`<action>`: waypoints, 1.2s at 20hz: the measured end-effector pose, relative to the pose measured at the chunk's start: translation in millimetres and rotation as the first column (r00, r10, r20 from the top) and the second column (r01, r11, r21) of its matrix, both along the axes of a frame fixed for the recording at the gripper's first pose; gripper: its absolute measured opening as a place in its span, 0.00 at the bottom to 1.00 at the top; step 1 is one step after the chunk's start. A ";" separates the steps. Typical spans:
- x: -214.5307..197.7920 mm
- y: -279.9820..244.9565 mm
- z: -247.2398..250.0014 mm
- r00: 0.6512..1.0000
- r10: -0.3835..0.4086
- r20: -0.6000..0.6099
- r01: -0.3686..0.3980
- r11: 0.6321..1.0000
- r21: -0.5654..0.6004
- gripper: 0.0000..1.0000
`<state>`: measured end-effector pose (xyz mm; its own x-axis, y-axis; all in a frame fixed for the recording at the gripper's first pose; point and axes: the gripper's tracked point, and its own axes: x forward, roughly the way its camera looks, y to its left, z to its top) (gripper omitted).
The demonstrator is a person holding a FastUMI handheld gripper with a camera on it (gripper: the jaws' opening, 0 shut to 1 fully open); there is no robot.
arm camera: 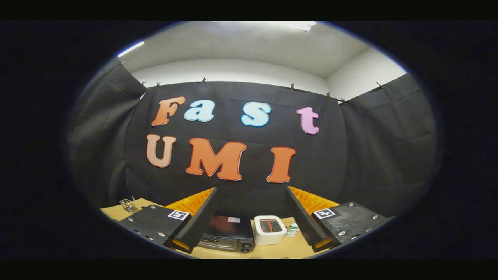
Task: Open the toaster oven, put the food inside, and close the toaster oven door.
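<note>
My gripper [249, 229] hangs wide apart and empty above the worktop [272, 251]. The toaster oven [227, 233] looks heavy and rigid; I'd hook its door's top edge.

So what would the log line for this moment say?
stage: start | gripper: open, holding nothing | toaster oven: beyond fingers, door looks shut | white toaster: beside it | food: not identified

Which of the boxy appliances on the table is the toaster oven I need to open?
Look at the wooden table below the black cloth wall. Between the open gripper fingers sit two appliances side by side. The toaster oven is the dark, low, wide one, unlike the small white slot toaster.
</note>
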<state>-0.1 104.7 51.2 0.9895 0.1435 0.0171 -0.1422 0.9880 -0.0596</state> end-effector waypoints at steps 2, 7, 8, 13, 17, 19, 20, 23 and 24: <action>1.3 6.2 -1.1 1.000 0.015 -0.004 -0.015 1.000 0.008 1.00; 6.5 25.9 -9.7 0.999 0.041 -0.027 -0.041 0.999 0.013 1.00; 7.0 31.3 -15.2 0.998 0.049 -0.036 -0.048 0.999 0.011 1.00; 12.7 64.6 -59.7 0.987 0.100 -0.127 -0.097 0.995 0.026 1.00; 23.1 93.0 -110.6 0.962 0.138 -0.234 -0.130 0.990 0.049 1.00; 28.0 103.4 -142.5 0.943 0.143 -0.300 -0.130 0.989 0.064 1.00; 31.2 107.7 -159.0 0.931 0.141 -0.338 -0.124 0.990 0.069 1.00; 45.2 119.5 -202.5 0.896 0.120 -0.427 -0.094 0.992 0.083 1.00; 47.3 121.8 -216.2 0.885 0.109 -0.453 -0.084 0.994 0.075 1.00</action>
